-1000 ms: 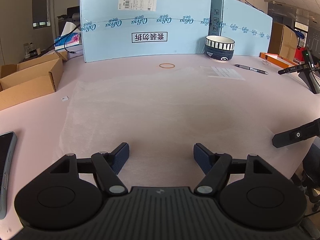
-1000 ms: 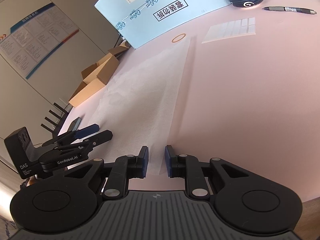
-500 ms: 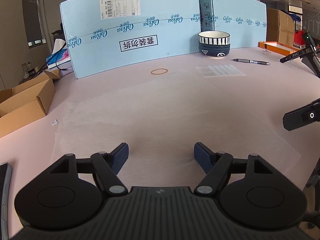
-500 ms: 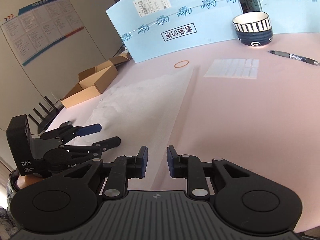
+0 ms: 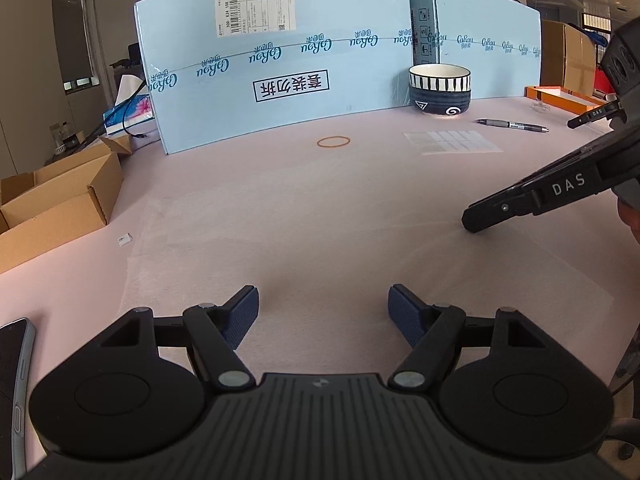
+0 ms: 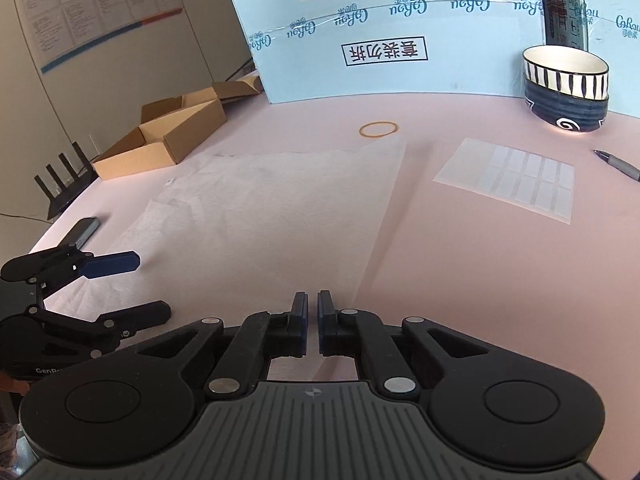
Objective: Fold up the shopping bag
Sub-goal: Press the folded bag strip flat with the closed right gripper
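Observation:
A thin, translucent white shopping bag (image 6: 272, 208) lies flat on the pink table; in the left wrist view (image 5: 340, 240) it is faint. My left gripper (image 5: 323, 312) is open over the bag's near edge; it also shows at the left of the right wrist view (image 6: 148, 284). My right gripper (image 6: 313, 312) is nearly shut, a narrow gap between the pads, nothing between them, low over the bag's right part. Its fingers (image 5: 520, 204) show in the left wrist view.
A blue cardboard panel (image 5: 300, 60) stands at the back. A striped bowl (image 6: 566, 88), a pen (image 5: 512, 125), a label sheet (image 6: 508, 178) and a rubber band (image 6: 378, 129) lie beyond the bag. An open carton (image 6: 168, 136) and a phone (image 5: 12, 380) are on the left.
Both grippers have tilted and moved in over the bag. The right gripper's jaws have narrowed from a small gap to nearly shut. The left gripper stays open.

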